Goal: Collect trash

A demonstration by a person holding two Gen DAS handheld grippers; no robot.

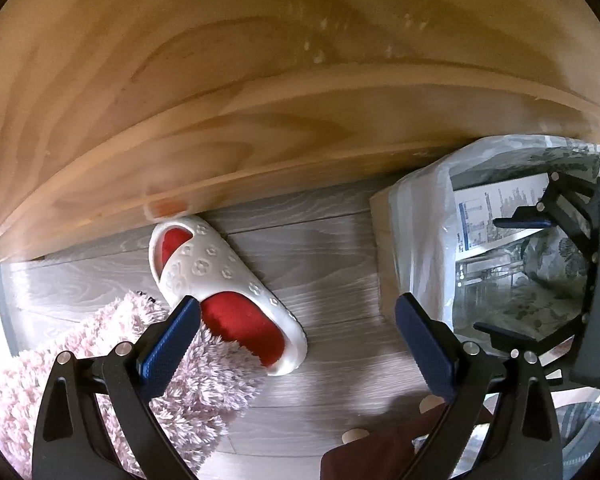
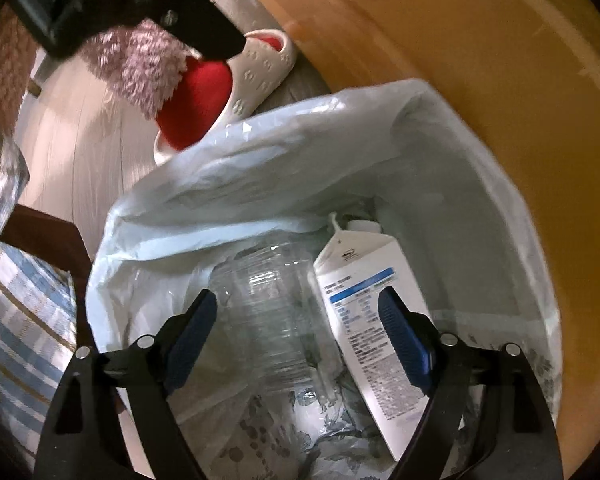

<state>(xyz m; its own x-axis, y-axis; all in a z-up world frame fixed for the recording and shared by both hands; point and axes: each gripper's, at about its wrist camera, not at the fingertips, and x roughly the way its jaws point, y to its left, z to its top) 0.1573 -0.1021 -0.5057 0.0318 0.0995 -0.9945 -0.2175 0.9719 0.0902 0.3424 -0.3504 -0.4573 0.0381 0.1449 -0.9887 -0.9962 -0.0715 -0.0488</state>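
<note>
a: over on the left, what shows?
b: pink fluffy rug (image 1: 112,364) on the grey floor (image 1: 324,264), white slipper (image 1: 224,280) with red lining lying partly on it, toe end tucked under the wooden table edge (image 1: 260,160).
a: and the left gripper (image 1: 296,344)?
b: pointing down at the floor, jaws spread wide, nothing between the blue pads (image 1: 168,348).
a: further right?
b: white bin (image 2: 512,240) lined with a pale plastic bag (image 2: 260,176), standing on the floor just beside the table edge.
a: inside the bin?
b: clear plastic bottle (image 2: 276,320) toward the left wall, white carton (image 2: 372,320) with a blue band and small print leaning just to the right of it, floral-printed wrapping (image 2: 328,428) beneath both.
a: right gripper (image 2: 300,336)?
b: over the bin mouth, pointing down, jaws standing wide, pads clear of bottle and carton; gripping nothing.
a: anything at the far left of that view?
b: blue-and-white striped cloth (image 2: 16,320), blurred.
</note>
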